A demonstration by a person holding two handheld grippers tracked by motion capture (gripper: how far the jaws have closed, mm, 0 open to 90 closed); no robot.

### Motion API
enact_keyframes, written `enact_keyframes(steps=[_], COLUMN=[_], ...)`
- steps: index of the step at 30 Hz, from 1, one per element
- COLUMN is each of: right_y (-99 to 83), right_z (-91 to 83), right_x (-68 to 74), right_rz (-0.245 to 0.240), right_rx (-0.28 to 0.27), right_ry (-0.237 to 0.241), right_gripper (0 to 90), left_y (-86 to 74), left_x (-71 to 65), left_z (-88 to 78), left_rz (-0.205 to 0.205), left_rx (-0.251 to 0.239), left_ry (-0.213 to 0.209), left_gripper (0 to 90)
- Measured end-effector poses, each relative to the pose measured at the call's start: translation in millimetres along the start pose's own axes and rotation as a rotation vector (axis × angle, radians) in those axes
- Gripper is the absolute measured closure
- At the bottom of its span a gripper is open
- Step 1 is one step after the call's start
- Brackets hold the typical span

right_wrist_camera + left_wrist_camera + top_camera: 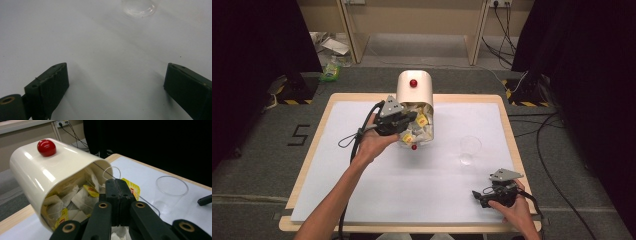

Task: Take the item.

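Observation:
A cream canister (414, 92) with a red knob (413, 83) lies on its side, its mouth toward me and full of tea bags (419, 127). My left gripper (404, 125) is at that mouth. In the left gripper view the jaws of my left gripper (117, 187) are pressed together on a tea bag's yellow tag (132, 188), and a loop of string (111, 171) rises behind them. A clear plastic cup (470, 147) stands upright to the right. My right gripper (475, 195) rests near the front right edge, open and with nothing in it (116, 82), facing the cup (138, 7).
White paper (377, 185) covers the wooden table (312, 150). A second small red knob (414, 147) lies just in front of the canister's mouth. Cables trail off the table's left and right sides. The right gripper's tip (205, 200) lies beyond the cup (171, 190).

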State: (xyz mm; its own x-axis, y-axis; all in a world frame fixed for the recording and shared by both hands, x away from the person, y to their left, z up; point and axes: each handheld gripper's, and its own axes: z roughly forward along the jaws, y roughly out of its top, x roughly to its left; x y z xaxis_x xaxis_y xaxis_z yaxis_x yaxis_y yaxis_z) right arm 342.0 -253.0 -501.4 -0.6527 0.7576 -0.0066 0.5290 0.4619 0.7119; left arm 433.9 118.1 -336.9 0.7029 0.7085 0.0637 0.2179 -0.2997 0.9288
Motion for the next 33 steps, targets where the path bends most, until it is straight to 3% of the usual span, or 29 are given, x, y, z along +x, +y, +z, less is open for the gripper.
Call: enact_keyframes(steps=[12, 22, 33], right_y=[0.0, 0.0, 0.0], right_z=[0.0, 0.0, 0.0], right_x=[0.0, 0.0, -0.1], right_rz=[0.000, 0.000, -0.001], right_rx=[0.000, 0.000, 0.000], right_ry=[0.000, 0.000, -0.001], right_gripper=[6.5, 6.5, 6.5], left_y=[5.3, 14.5, 15.1], left_x=[-18.2, -33.2, -43.2], left_z=[14.2, 22.4, 33.6], left_rz=[-0.018, 0.003, -0.005], left_rx=[-0.038, -0.037, -0.038], left_ry=[-0.052, -0.084, -0.109], left_gripper=[88.8, 88.7, 88.7])
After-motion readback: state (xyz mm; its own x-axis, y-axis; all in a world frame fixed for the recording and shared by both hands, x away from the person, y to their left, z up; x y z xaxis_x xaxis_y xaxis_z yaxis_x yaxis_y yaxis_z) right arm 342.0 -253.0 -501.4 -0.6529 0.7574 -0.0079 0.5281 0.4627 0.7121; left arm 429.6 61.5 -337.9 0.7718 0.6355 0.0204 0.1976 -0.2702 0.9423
